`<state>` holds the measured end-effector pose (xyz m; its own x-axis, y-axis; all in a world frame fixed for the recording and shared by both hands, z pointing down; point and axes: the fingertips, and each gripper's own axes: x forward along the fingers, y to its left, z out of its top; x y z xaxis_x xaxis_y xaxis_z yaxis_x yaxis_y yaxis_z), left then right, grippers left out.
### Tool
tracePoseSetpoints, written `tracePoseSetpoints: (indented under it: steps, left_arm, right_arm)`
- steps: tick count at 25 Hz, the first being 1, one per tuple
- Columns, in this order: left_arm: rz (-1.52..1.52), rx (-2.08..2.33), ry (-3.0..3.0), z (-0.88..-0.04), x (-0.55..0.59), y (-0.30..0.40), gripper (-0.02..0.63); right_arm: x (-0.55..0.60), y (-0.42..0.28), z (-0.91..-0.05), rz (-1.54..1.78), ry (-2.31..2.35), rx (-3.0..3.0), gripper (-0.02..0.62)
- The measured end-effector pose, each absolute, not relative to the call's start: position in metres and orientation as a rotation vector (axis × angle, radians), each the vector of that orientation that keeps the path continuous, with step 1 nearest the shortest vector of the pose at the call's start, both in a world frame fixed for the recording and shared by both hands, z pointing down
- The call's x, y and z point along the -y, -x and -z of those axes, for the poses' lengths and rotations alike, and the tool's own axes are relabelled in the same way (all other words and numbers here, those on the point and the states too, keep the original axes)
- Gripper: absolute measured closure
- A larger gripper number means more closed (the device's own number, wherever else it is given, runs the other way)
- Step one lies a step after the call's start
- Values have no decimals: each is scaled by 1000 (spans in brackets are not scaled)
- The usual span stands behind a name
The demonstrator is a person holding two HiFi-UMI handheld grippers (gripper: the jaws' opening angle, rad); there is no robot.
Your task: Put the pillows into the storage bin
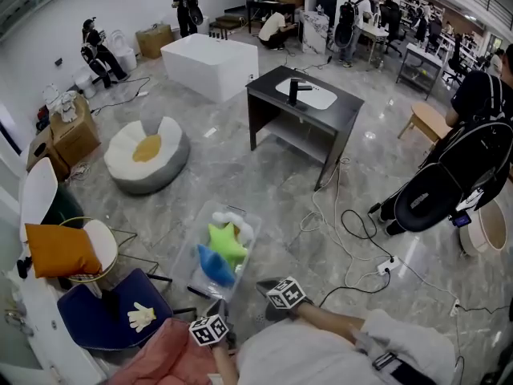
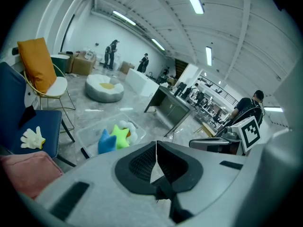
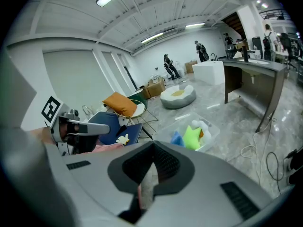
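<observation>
One bin (image 1: 186, 261), three pillows (image 1: 227, 243) showing inside it, and two grippers (image 2: 155, 162) (image 3: 152, 167).

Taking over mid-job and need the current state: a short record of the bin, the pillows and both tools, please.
storage bin: clear, on the floor
inside bin: green star pillow, blue pillow, white pillow
outside bin: orange pillow on gold-framed chair; pink cushion beside the left tool
left tool: shut, nothing held
right tool: shut, nothing held
</observation>
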<state>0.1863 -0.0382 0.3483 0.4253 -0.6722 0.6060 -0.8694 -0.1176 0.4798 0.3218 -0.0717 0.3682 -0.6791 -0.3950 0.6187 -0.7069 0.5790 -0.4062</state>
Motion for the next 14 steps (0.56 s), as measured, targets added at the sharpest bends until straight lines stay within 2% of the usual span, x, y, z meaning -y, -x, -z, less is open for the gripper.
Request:
tracePoseSetpoints:
  steps: [6, 14]
  left_arm:
    - [-275, 1358, -1846, -346, 32, -171, 595]
    - [-227, 1412, -1858, -333, 40, -162, 595]
  right_arm:
    - [61, -291, -358, -637, -759, 2407, 600]
    - [72, -294, -360, -702, -805, 2395, 600]
